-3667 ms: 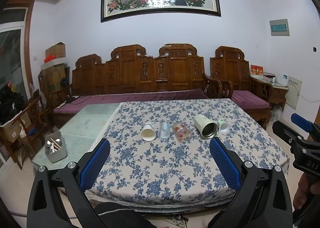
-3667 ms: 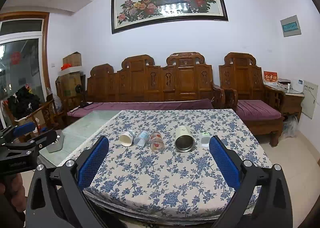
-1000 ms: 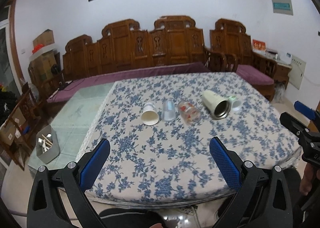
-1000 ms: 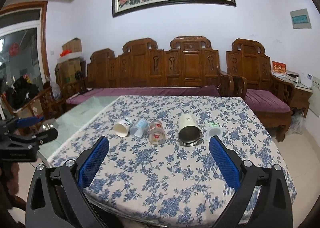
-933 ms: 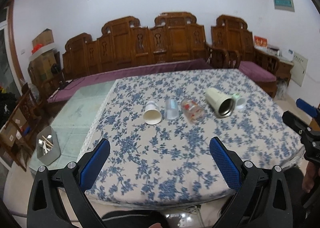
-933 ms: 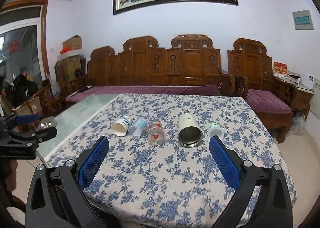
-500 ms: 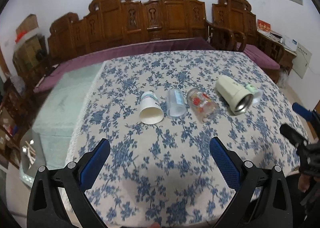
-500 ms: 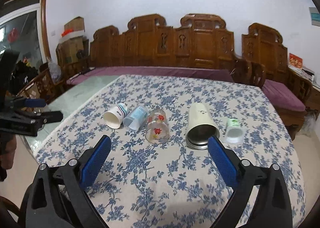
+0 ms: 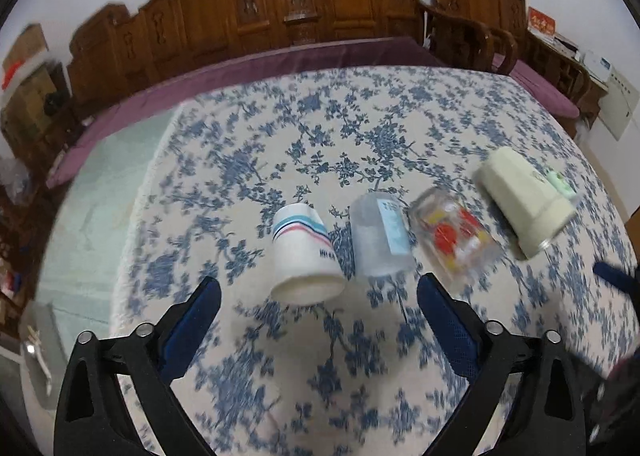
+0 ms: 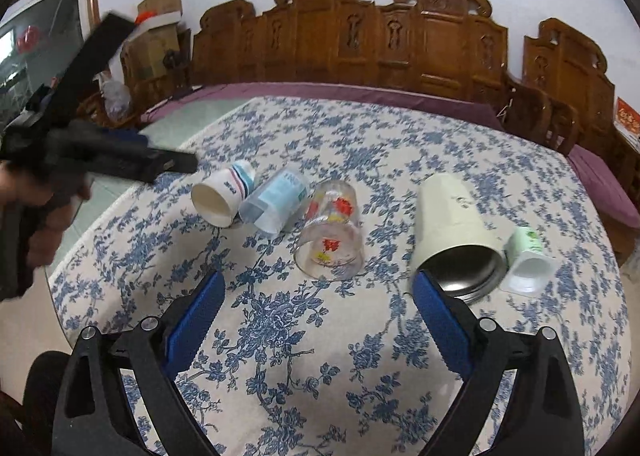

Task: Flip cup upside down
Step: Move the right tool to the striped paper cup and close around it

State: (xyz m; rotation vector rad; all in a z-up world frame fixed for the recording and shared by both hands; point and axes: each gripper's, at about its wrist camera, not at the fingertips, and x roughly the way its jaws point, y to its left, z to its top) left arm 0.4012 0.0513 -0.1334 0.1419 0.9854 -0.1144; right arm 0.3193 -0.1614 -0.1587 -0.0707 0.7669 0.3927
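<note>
— Left wrist view: what first?
— Floral tablecloth [image 9: 360, 144] across most of it, carved wooden bench [image 9: 320, 4] behind. Five cups on their sides in a row, mouths toward the camera.
— Largest to smallest?
— Cream steel-lined tumbler [image 10: 452, 224], then red-printed glass [image 10: 332, 228], clear plastic cup [image 9: 380, 236], striped paper cup [image 9: 304, 252], small green-and-white cup [image 10: 524, 260] touching the tumbler.
— Left gripper [image 9: 318, 296]?
— Spread wide, empty, touching nothing; paper cup's mouth just beyond, between the blue fingertips [image 9: 200, 312].
— Right gripper [image 10: 316, 296]?
— Equally wide apart, holding nothing; glass just ahead, right pad [image 10: 436, 320] beside the tumbler's rim, contact impossible to judge.
</note>
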